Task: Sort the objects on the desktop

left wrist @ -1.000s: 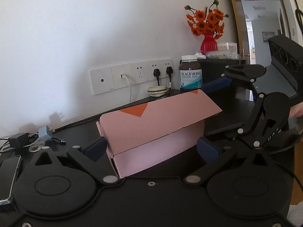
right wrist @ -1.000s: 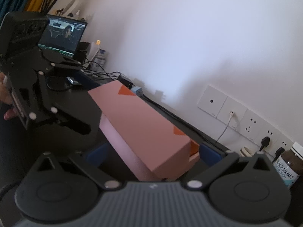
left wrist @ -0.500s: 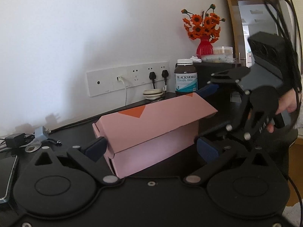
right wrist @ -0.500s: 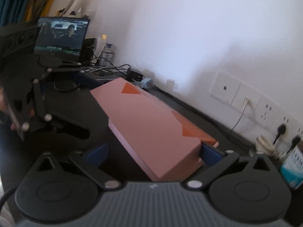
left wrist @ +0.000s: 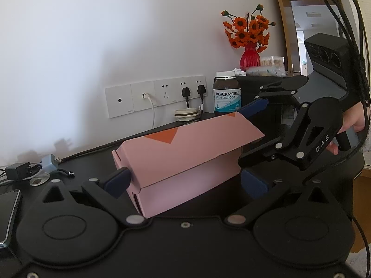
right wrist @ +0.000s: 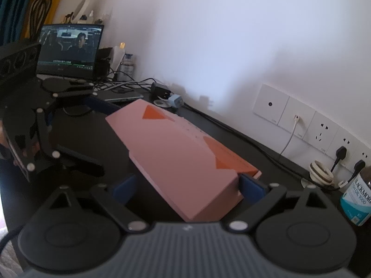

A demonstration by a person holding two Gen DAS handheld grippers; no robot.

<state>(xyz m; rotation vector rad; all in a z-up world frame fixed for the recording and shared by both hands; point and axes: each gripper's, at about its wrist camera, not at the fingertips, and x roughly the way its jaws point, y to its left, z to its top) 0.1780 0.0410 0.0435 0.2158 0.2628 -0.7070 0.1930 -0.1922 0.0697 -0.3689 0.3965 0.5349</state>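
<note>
The pink box (left wrist: 185,155), mid-frame, has tipped lower at one end; the left claw (left wrist: 185,180) and right claw (right wrist: 187,185) both stand apart around it, neither clamped.

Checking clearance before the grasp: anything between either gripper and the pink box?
Nothing visible. The pink box already sits between the fingers of both the left gripper and the right gripper, one at each end. The fish oil bottle stands behind it by the wall.

The left tool (left wrist: 185,180) and the right tool (right wrist: 187,186) face each other, both spread wide; a hand (left wrist: 353,121) grips the right tool's handle.
</note>
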